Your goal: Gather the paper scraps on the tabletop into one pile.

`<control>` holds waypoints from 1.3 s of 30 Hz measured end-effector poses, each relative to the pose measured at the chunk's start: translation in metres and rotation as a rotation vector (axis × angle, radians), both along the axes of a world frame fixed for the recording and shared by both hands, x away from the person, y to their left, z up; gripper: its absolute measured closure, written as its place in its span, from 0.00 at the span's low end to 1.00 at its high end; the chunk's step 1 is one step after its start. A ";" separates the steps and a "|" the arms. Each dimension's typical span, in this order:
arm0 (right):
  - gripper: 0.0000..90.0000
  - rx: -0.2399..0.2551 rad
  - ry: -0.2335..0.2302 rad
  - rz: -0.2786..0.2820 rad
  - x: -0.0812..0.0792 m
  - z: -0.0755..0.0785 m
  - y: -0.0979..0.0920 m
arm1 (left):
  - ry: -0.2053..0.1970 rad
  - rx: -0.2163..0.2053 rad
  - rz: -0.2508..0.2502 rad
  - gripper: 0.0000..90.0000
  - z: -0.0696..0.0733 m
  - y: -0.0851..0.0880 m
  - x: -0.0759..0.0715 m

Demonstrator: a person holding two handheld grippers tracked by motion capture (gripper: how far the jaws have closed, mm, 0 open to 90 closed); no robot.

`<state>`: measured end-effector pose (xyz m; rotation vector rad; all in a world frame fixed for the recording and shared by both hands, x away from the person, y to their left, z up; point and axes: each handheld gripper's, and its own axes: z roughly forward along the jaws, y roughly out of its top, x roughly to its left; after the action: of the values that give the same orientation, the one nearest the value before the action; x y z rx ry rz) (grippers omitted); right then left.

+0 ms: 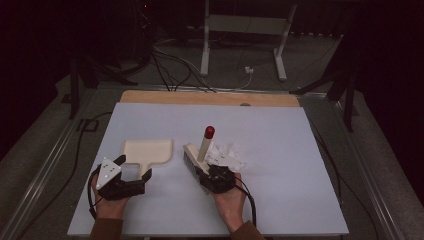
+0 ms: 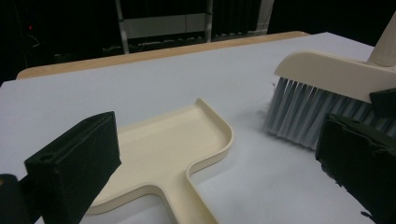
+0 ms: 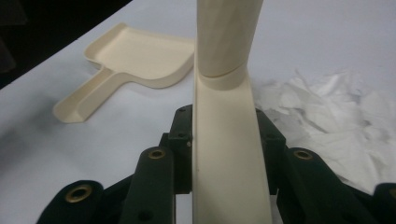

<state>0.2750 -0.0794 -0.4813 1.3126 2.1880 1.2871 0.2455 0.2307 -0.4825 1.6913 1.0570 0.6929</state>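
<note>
Item: brush [image 1: 196, 152], centre of the high view, head clamped between the right gripper [image 1: 212, 176] jaws, bristles on the table [image 1: 280, 150].
Item: dustpan [image 1: 148, 150], left of centre, empty.
Item: left gripper [image 1: 131, 175], jaws apart, straddling the dustpan handle, not pressing.
Item: paper scraps [image 1: 227, 155], right of the brush.
Advice: pin the dustpan first, then sweep scraps leftward, bristles low.
</note>
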 end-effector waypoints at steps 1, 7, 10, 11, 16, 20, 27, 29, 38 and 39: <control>0.75 0.000 0.000 -0.004 0.001 0.000 -0.002 | 0.000 0.000 0.000 0.01 0.000 0.000 0.000; 0.75 -0.014 -0.007 -0.019 0.003 0.002 -0.013 | 0.000 -0.001 0.001 0.01 0.000 0.000 0.000; 0.75 -0.019 -0.008 -0.031 0.005 0.003 -0.019 | 0.000 -0.001 0.000 0.01 0.000 0.000 0.000; 0.75 -0.020 -0.010 -0.036 0.005 0.003 -0.021 | -0.001 -0.001 0.000 0.01 0.000 0.000 0.000; 0.75 -0.024 -0.015 -0.053 0.007 0.004 -0.030 | 0.000 0.001 0.000 0.01 0.000 0.000 0.000; 0.75 -0.044 -0.031 -0.068 0.009 0.005 -0.035 | 0.000 0.000 0.001 0.01 0.000 0.000 0.000; 0.75 -0.059 -0.035 -0.078 0.011 0.006 -0.039 | 0.001 0.002 0.000 0.01 0.000 0.000 0.000; 0.75 -0.072 -0.048 -0.085 0.012 0.006 -0.040 | 0.000 -0.002 0.002 0.01 0.000 0.000 0.000; 0.75 -0.074 -0.040 -0.065 0.018 0.005 -0.046 | 0.003 0.001 0.000 0.01 0.000 0.000 0.000; 0.75 -0.071 -0.039 -0.055 0.017 0.006 -0.046 | 0.003 0.002 0.001 0.01 0.000 0.000 0.000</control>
<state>0.2923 -0.1255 -0.4758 1.3001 2.1358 1.1939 0.2456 0.2305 -0.4827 1.6938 1.0597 0.6923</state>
